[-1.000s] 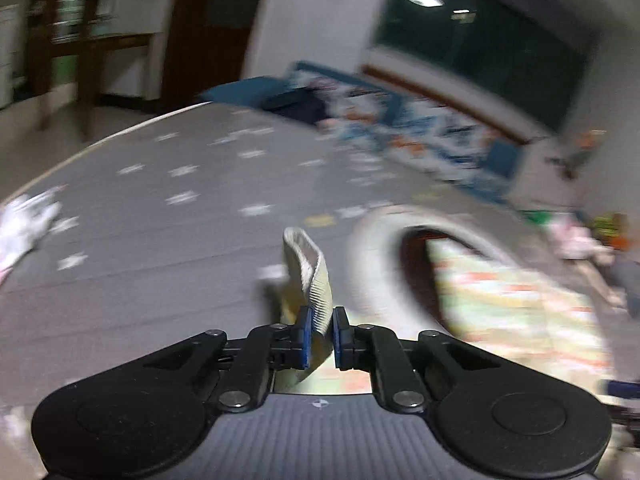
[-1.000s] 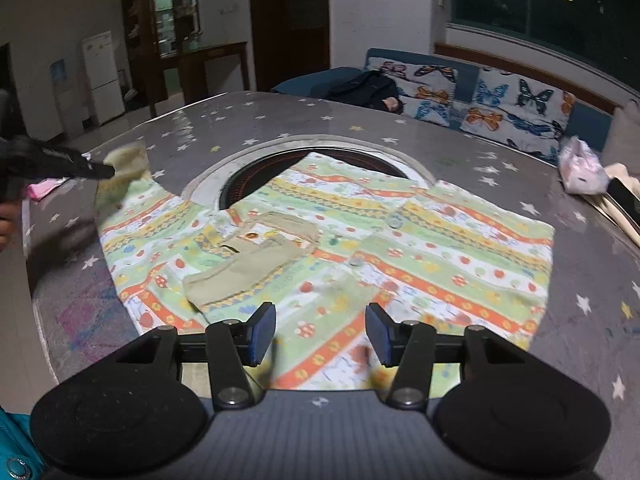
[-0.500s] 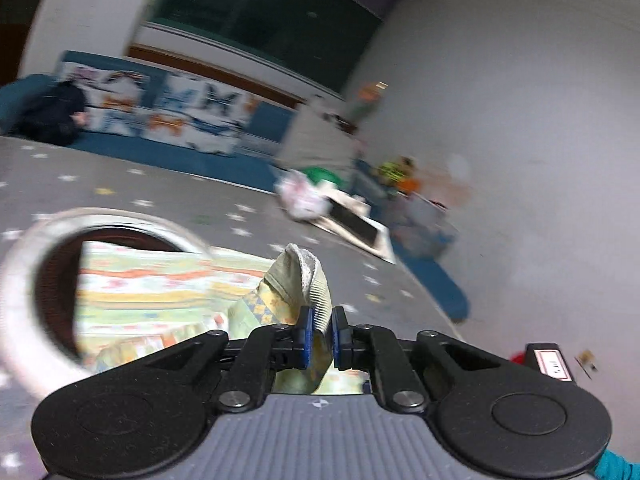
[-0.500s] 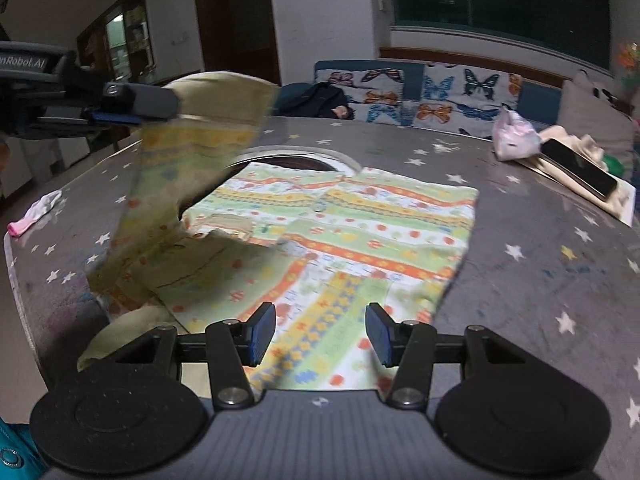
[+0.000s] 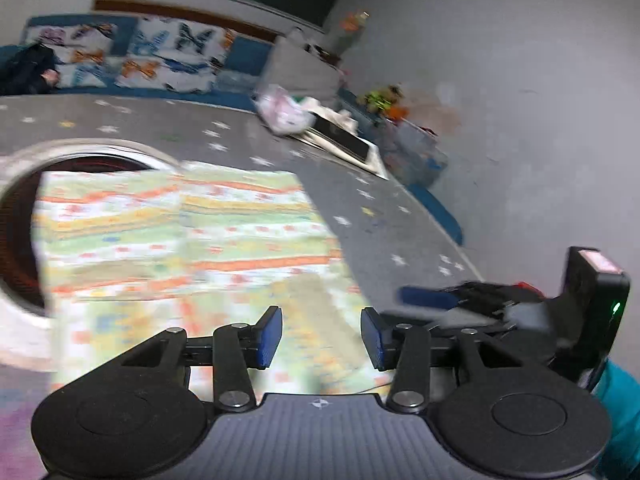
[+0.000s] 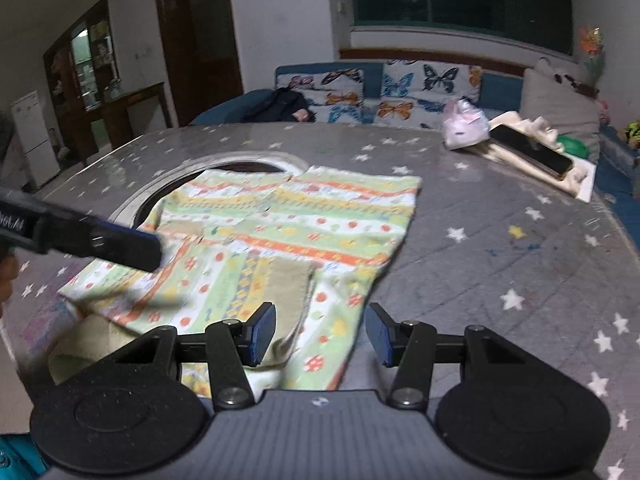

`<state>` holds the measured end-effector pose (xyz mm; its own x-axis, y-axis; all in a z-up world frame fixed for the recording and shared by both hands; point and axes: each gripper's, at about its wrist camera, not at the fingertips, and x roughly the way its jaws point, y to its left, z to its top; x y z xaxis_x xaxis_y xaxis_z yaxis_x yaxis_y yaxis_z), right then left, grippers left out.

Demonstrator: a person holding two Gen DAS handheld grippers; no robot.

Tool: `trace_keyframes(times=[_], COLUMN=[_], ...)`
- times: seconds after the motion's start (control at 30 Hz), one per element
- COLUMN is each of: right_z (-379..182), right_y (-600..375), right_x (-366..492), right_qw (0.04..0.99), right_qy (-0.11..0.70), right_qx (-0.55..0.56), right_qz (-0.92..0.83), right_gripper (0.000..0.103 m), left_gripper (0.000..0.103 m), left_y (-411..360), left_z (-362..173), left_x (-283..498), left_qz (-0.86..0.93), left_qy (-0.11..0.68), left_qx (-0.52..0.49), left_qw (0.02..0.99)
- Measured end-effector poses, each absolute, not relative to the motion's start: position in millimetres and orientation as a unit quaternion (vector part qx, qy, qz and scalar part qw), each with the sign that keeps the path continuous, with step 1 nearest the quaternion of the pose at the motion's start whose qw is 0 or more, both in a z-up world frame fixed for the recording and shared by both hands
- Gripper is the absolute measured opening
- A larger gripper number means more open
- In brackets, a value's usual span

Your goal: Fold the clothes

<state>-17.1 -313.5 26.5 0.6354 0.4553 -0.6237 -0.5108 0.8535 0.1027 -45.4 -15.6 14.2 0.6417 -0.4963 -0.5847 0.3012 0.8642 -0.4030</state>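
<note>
One piece of lettering can be read, and only in part. On the black side of the left tongs [image 6: 150, 246], at the left edge of the right wrist view, pale letters run off the frame; what shows reads roughly "bot.AI". The start of the word is cut off. In the left wrist view the small lit panel on the right tongs [image 5: 404, 294] is too blurred to read.
</note>
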Motion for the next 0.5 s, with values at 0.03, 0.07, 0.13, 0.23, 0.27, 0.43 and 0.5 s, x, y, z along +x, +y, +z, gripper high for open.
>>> trace_keyframes(times=[0.03,0.07,0.13,0.23,0.27,0.43,0.5], right_z=[28,29,29,23,21,10,8], right_y=[-314,-313,-307,-290,-284,-256,-249], right_x=[-16,-14,-10,-4,-2,2,1], right_qw=[0.905,0.904,0.901,0.893,0.890,0.876,0.873], right_qy=[0.331,0.331,0.333,0.339,0.342,0.351,0.353], right_qx=[-0.040,-0.038,-0.039,-0.042,-0.043,-0.064,-0.074], right_qz=[0.266,0.268,0.276,0.294,0.300,0.323,0.328], right_gripper=[0.051,0.051,0.051,0.051,0.051,0.050,0.050], left_gripper=[0.045,0.045,0.044,0.038,0.034,0.011,0.010], left_y=[-5,6,27,50,54,62,61], left_z=[12,9,2,-9,-12,-24,-25], left_x=[-47,-47,-50,-54,-55,-54,-54], left_qz=[-0.212,-0.199,-0.172,-0.139,-0.131,-0.099,-0.084], left_qy=[0.359,0.360,0.367,0.380,0.383,0.398,0.392], left_qx=[-0.133,-0.131,-0.130,-0.132,-0.130,-0.100,-0.078], left_qw=[0.899,0.902,0.905,0.905,0.905,0.907,0.913])
